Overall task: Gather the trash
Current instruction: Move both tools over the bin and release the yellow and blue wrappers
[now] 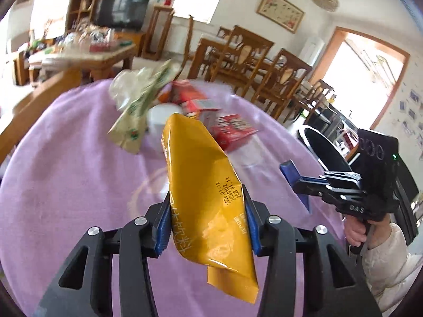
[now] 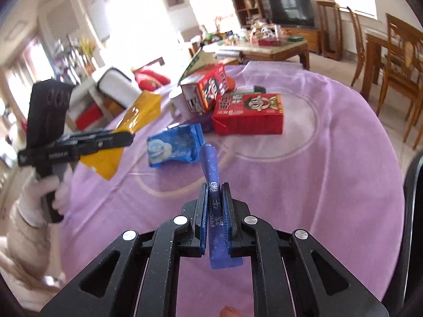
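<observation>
My left gripper (image 1: 206, 203) is shut on a yellow snack packet (image 1: 195, 158), which stands up between its blue pads above the purple tablecloth (image 1: 79, 185). In the right wrist view the same packet (image 2: 140, 111) hangs from that gripper (image 2: 128, 138) at the left. My right gripper (image 2: 214, 187) is shut on a thin dark blue wrapper (image 2: 211, 163) that sticks up past its fingertips. Seen from the left wrist, the right gripper (image 1: 298, 185) hovers at the table's right side with the blue wrapper (image 1: 288, 169) in it.
A light blue packet (image 2: 174, 148), a red box (image 2: 248, 116), a red carton (image 2: 208, 89), a white cup (image 1: 158, 116) and a green-beige bag (image 1: 137, 111) lie mid-table. A black rounded object (image 1: 325, 153) stands by the table's right edge. Wooden chairs (image 1: 280, 79) stand beyond.
</observation>
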The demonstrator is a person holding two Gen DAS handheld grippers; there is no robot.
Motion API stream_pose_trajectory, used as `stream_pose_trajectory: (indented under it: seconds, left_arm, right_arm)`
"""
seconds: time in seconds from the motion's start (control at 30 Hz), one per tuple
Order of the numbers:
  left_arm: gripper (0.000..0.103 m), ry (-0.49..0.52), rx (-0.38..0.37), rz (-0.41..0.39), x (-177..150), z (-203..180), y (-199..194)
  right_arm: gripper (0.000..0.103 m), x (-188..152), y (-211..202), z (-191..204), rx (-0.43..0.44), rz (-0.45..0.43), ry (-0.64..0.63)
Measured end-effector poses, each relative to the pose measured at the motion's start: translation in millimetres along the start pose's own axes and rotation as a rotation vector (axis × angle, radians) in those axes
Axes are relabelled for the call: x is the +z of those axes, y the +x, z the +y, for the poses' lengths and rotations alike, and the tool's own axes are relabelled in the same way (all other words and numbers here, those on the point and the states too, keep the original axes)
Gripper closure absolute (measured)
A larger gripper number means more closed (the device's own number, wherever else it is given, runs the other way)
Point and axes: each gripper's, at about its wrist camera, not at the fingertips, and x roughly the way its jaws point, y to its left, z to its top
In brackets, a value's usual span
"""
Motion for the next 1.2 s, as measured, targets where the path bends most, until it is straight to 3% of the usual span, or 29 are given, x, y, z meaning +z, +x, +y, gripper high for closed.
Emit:
stream_pose_trajectory:
  seconds: [0.13,0.3,0.5,0.63,0.77,1.0,1.07,1.1,1.2]
  left_arm:
    - [0.057,0.039,-0.051,-0.02,7.5,-38.6,2.9]
    - [0.057,0.071,-0.174,-0.051,23.4,-96.2,27.1]
    - [0.057,0.09,-0.334,-0.021,37.9,-172.0,85.7]
    - [0.057,0.109,-0.4,0.028,44.3,-223.2,138.0]
    - [0.056,0.134,-0.4,0.072,44.2,-253.6,169.3]
    - [0.051,0.194,-0.309,0.121,40.8,-275.0,196.1]
    - [0.034,0.208,-0.268,0.124,38.8,-274.4,198.8]
    - [0.024,0.203,-0.257,0.117,37.4,-270.9,197.4]
    - [0.022,0.182,-0.247,0.112,36.9,-261.1,191.7]
  right_arm:
    - [0.092,-6.4,-34.5,-21.8,-0.01,-0.079,0.072]
    - [0.092,-23.6,-89.4,-63.3,-0.061,-0.174,0.157]
    - [0.092,-60.4,-162.1,-129.4,-0.262,-0.313,0.319]
    - [0.092,-88.2,-183.9,-174.4,-0.336,-0.368,0.458]
    - [0.092,-108.3,-189.1,-203.6,-0.382,-0.383,0.533]
    - [0.088,-121.2,-185.0,-221.1,-0.403,-0.406,0.553]
    - [0.065,-123.4,-187.7,-228.0,-0.408,-0.42,0.561]
    - [0.063,-126.2,-189.2,-229.1,-0.417,-0.431,0.564]
    - [0.06,-129.8,-192.3,-229.6,-0.429,-0.444,0.574]
